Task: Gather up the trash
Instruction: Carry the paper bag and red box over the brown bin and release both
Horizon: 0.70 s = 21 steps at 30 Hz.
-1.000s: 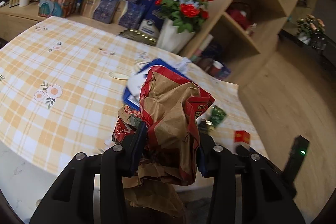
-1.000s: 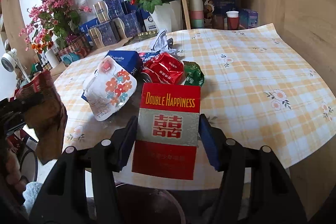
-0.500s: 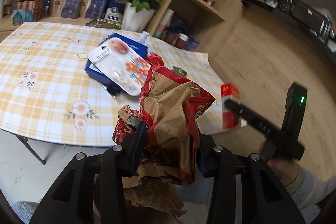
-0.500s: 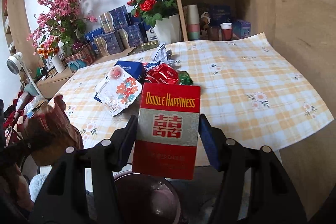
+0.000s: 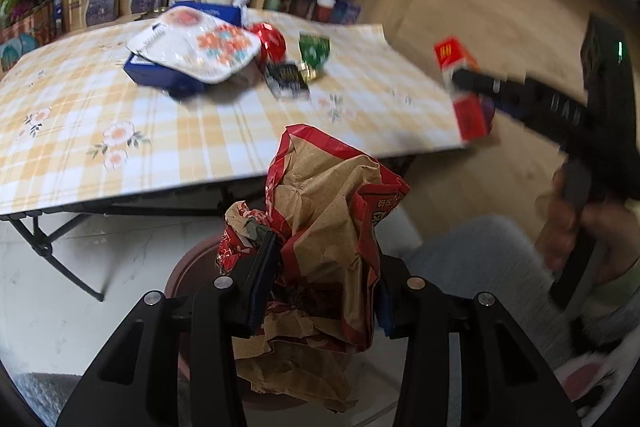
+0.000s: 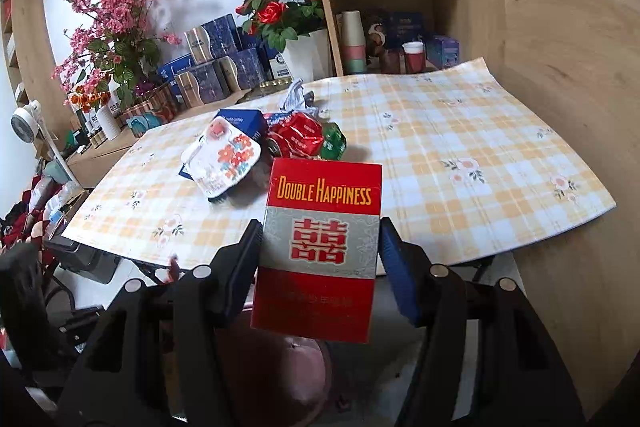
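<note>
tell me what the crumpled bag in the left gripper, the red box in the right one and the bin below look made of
Crumpled bag: looks like brown kraft paper with red print; matte, with sharp creases that hold.
Red box: probably thin printed card, slightly glossy; flat faces and crisp edges, gold lettering.
Bin: likely smooth dark reddish plastic, judging by its even rounded rim; mostly hidden, so uncertain.
</note>
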Available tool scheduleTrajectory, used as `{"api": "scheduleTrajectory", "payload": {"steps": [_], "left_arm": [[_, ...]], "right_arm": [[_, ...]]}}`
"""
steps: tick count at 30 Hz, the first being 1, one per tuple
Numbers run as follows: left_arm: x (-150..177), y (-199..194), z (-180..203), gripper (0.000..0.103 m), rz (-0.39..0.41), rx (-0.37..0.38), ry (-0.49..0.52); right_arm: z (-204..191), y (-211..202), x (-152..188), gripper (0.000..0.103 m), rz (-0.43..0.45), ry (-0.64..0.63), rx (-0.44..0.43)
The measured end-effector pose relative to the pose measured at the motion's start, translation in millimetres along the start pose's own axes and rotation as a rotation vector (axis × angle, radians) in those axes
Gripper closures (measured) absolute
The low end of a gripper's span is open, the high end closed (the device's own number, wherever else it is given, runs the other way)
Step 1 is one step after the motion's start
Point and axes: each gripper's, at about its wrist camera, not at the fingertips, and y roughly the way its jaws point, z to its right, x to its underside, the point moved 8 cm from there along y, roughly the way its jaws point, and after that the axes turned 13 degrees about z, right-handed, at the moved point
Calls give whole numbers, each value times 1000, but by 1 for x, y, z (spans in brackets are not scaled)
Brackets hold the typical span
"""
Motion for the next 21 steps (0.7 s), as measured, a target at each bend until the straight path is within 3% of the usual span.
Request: {"api": "scheduleTrajectory", "payload": {"steps": [3, 13, 18, 21], "left_arm": [[11, 4, 2, 60, -19, -14, 40], [37, 26, 2, 60, -93, 27, 21], [44, 38, -6, 59, -117, -10, 19], [45, 42, -7, 59, -112, 23, -10]], "right_arm": [[3, 0, 6, 44, -12, 13, 4], [7, 11, 21, 44, -54, 23, 12], [4, 18, 31, 44, -85, 20, 10], [2, 22, 35, 44, -98, 14, 9]]}}
